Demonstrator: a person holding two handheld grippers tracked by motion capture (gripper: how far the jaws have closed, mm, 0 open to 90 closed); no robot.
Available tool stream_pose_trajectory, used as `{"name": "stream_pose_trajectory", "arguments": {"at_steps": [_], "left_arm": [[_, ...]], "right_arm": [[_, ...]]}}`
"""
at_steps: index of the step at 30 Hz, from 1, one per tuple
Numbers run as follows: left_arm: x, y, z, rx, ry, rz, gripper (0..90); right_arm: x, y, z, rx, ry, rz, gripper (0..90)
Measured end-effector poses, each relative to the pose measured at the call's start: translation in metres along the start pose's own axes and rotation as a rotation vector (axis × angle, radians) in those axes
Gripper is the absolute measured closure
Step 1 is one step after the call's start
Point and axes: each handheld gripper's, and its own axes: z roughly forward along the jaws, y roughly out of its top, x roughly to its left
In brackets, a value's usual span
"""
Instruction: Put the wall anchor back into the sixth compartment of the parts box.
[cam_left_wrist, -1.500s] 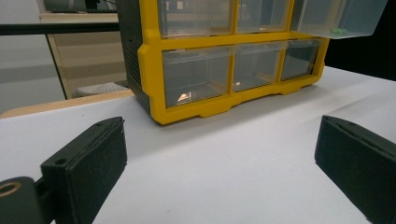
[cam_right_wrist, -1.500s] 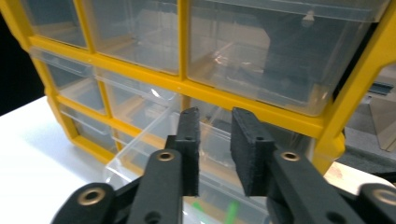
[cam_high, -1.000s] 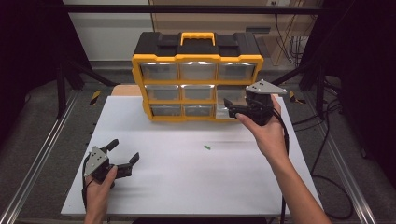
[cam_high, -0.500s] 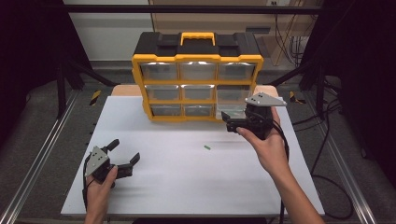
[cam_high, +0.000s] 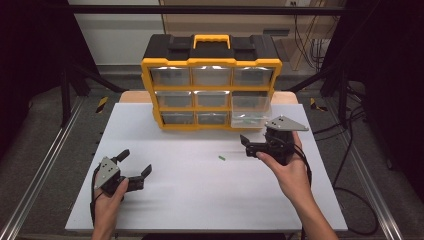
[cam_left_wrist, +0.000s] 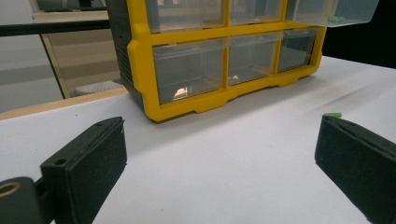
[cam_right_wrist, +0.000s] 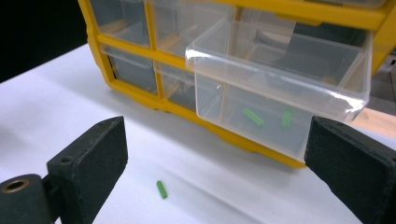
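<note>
A yellow organizer (cam_high: 211, 65) with clear drawers stands at the back of the white table (cam_high: 200, 200). Its middle-right drawer (cam_high: 251, 112) is pulled out, and two green pieces (cam_right_wrist: 253, 116) lie inside it. A small green piece (cam_high: 221, 158) lies loose on the table. My right gripper (cam_high: 248, 145) hovers just right of that piece and in front of the drawer. Its jaws have just been opening and stand wide, with nothing between them. My left gripper (cam_high: 136, 161) rests open and empty near the front left. The loose piece (cam_left_wrist: 332, 115) shows beside its right jaw.
Bare white tabletop stretches between the two grippers and along the front edge. The organizer's other drawers (cam_high: 211, 98) are pushed in. Metal rails (cam_high: 45, 165) run down both sides of the table, and cables (cam_high: 350, 190) trail off to the right.
My right gripper has drawn back from the pulled-out drawer, sinking toward the table and the near side. The left gripper has stayed put.
</note>
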Motion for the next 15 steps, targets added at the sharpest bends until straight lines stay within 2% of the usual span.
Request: {"name": "stream_pose_trajectory", "arguments": {"at_steps": [9,15], "left_arm": [[0.000,0.000,0.001,-0.002,-0.004,-0.003,2.1],[0.000,0.000,0.001,-0.003,-0.007,-0.005,2.0]], "right_arm": [[0.003,-0.011,0.009,0.023,0.019,0.013,6.8],[0.007,-0.014,0.015,0.050,0.034,0.004,7.5]]}}
